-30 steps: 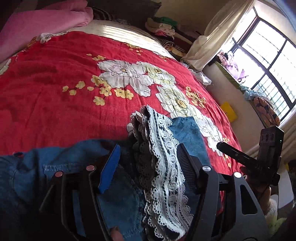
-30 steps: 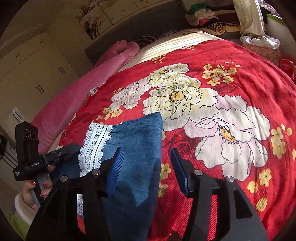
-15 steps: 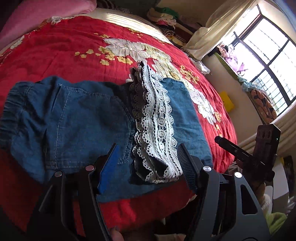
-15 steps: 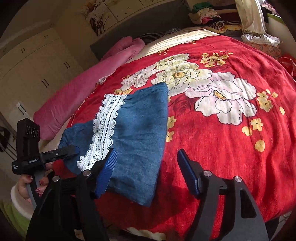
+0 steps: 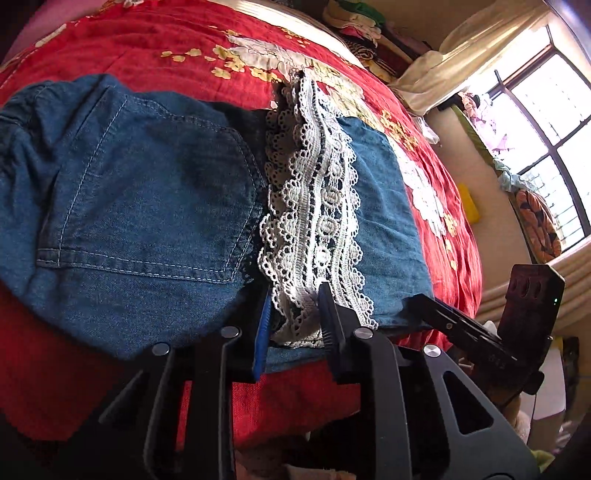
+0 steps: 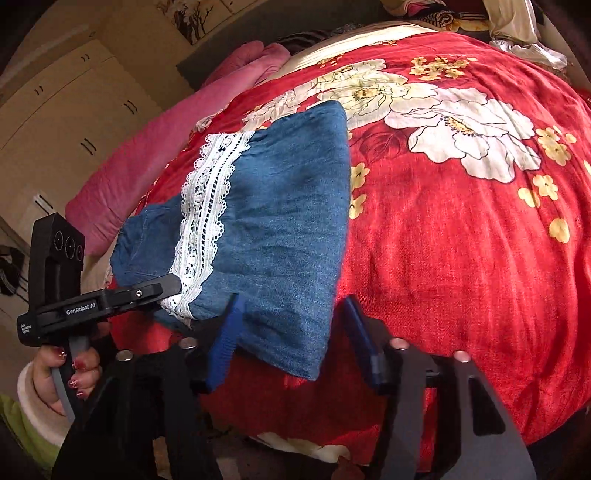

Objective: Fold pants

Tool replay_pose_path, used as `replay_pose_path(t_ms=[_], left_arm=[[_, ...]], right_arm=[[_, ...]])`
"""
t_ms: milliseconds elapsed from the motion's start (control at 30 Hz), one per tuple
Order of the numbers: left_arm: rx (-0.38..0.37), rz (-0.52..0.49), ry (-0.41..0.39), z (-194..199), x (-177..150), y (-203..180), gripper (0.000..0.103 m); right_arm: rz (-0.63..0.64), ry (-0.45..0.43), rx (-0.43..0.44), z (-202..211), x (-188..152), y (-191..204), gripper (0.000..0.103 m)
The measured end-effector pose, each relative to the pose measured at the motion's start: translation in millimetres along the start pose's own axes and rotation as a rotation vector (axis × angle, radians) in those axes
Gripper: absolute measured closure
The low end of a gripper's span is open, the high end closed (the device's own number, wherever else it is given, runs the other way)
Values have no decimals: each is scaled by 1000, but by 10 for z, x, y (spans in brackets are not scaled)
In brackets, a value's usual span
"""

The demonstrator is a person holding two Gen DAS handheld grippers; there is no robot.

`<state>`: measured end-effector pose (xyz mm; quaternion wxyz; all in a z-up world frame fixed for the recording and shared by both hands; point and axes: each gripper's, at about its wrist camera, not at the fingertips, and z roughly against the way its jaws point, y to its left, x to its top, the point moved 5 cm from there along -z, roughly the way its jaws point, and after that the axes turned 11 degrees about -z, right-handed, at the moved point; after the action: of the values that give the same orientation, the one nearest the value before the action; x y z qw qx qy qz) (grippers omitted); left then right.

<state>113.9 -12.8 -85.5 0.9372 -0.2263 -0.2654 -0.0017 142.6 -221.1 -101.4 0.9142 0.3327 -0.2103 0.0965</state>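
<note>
Blue denim pants (image 5: pixel 147 206) with a white lace band (image 5: pixel 314 206) lie flat on the red floral bedspread (image 5: pixel 147 44), near its front edge. My left gripper (image 5: pixel 295 314) has narrowed onto the near end of the lace band, which sits between its fingers. In the right wrist view the pants (image 6: pixel 280 206) and lace band (image 6: pixel 207 206) lie ahead. My right gripper (image 6: pixel 291 325) is open, with the near denim corner lying between its fingers. The left gripper (image 6: pixel 162 291) shows at the lace edge.
Pink bedding (image 6: pixel 155 155) lies along the far left of the bed. Wardrobes (image 6: pixel 62 99) stand behind it. A window (image 5: pixel 546 110) and curtain (image 5: pixel 461 62) are to the right, with piled clothes (image 5: pixel 362 22) at the bed's far end.
The pants were drawn toward the front edge and laid flat. My left gripper has closed in on the lace band. My right gripper has narrowed a little around the denim corner.
</note>
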Motion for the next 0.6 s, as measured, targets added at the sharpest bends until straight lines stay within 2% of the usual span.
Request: replay_pose_path(t_ms=[100,200,333,400,467,500,600], left_arm=[[-19,8,-17,133,-12,-33,93],[-9,-23,-15,222,-76,-111,93],[20,-31,12,119,-204,-85,93],[41,-35,13,75,-208,-49,89],[61,-47,10,65,-202,-42,86],[67,-55,9,62,-202,-47,86],[82,-76,-1,84,-205,-65,84]], right_arm=[[28,-11,-10,66,10,23,75],[60,-19,-27,126,5,30,76],[51,11,-50,44,-73,-71,75],[48,9,-44,49,-79,-70,75],[57,8,-50,91,-58,-58,72],[57,-2,-56,130,-40,-61,68],[78,-67,-64,298,27,-10,62]])
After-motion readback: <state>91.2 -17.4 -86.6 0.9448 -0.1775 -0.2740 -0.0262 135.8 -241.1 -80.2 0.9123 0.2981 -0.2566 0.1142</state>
